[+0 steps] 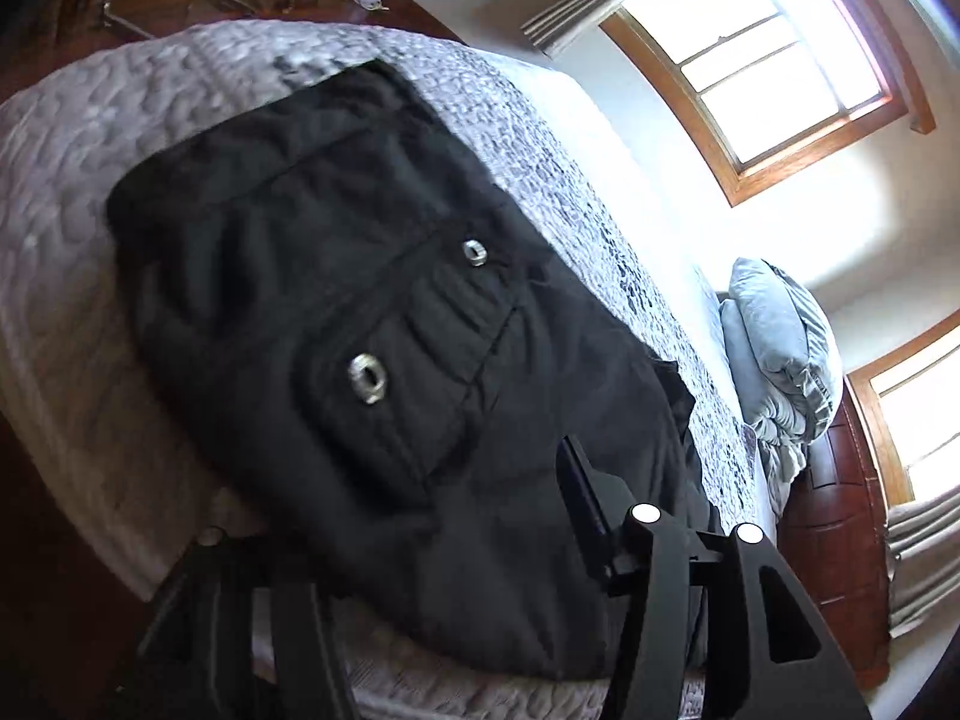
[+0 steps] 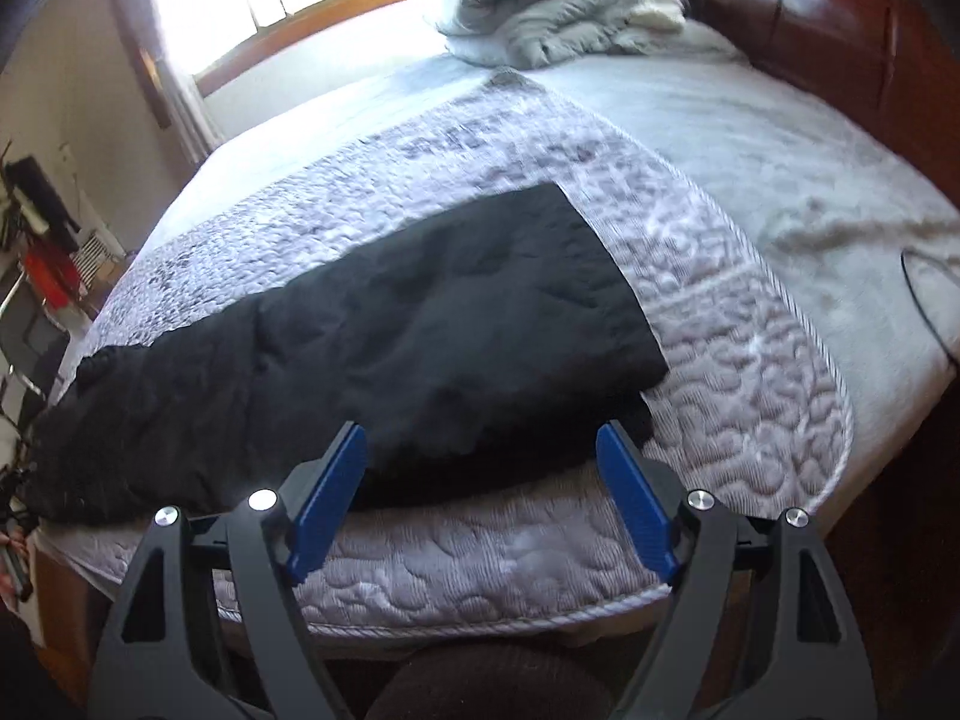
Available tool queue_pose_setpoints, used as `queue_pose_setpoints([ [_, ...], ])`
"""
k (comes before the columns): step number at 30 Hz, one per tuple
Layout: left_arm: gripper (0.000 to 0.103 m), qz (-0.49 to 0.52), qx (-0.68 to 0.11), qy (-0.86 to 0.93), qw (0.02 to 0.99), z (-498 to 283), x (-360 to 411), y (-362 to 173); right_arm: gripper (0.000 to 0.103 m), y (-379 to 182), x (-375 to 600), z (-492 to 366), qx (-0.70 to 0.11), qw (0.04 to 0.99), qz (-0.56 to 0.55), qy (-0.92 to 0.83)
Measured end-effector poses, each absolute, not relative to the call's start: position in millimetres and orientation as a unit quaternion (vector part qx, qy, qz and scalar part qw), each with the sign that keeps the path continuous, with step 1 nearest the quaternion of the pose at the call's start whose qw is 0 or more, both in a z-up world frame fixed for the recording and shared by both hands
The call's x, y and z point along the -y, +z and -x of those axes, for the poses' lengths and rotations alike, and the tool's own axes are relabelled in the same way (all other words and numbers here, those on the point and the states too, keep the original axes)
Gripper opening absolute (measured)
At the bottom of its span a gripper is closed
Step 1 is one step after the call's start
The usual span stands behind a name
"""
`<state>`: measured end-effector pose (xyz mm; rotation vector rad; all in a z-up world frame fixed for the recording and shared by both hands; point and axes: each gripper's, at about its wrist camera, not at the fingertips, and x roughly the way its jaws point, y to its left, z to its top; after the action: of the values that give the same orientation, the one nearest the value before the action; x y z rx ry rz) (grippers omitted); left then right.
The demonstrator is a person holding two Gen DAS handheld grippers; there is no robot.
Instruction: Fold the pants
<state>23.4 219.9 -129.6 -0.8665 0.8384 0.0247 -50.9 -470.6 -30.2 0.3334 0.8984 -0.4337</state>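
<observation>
Lying just ahead of the spread right gripper (image 2: 480, 450), black pants (image 2: 372, 324) cover the quilt (image 2: 750, 360).

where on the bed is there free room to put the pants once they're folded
Free: the pale sheet between the quilt and headboard; also the quilt strip right of the pants. Crowded: the bedding pile by the window.
</observation>
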Motion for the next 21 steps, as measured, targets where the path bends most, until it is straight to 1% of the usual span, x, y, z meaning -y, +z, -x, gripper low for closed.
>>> queue_pose_setpoints([
  [4,0.054,0.407,-0.39,0.015,0.826,-45,-214,-128,0.079,-43,499,63,-0.433,0.834,-0.249,-0.235],
  [8,0.053,0.395,-0.404,0.033,0.824,-60,-207,-133,0.074,-54,520,65,-0.42,0.82,-0.313,-0.231],
  [11,0.053,0.419,-0.398,0.03,0.815,-54,-202,-136,0.073,-57,536,61,-0.406,0.81,-0.345,-0.244],
  [12,0.053,0.425,-0.395,0.031,0.814,-48,-202,-136,0.072,-58,543,59,-0.405,0.806,-0.353,-0.248],
  [13,0.053,0.426,-0.394,0.033,0.814,-47,-201,-137,0.067,-60,549,56,-0.402,0.802,-0.364,-0.251],
  [15,0.055,0.422,-0.396,0.033,0.815,-40,-203,-133,0.065,-64,560,51,-0.4,0.796,-0.385,-0.24],
  [17,0.056,0.417,-0.399,0.028,0.816,-37,-201,-131,0.051,-71,568,42,-0.411,0.781,-0.404,-0.239],
  [18,0.056,0.416,-0.401,0.028,0.816,-38,-206,-129,0.046,-71,571,40,-0.411,0.78,-0.405,-0.243],
  [20,0.056,0.418,-0.404,0.032,0.813,-35,-210,-132,0.024,-66,572,35,-0.406,0.785,-0.399,-0.247],
  [21,0.056,0.419,-0.403,0.036,0.813,-39,-208,-132,0.021,-62,572,34,-0.398,0.791,-0.396,-0.244],
])
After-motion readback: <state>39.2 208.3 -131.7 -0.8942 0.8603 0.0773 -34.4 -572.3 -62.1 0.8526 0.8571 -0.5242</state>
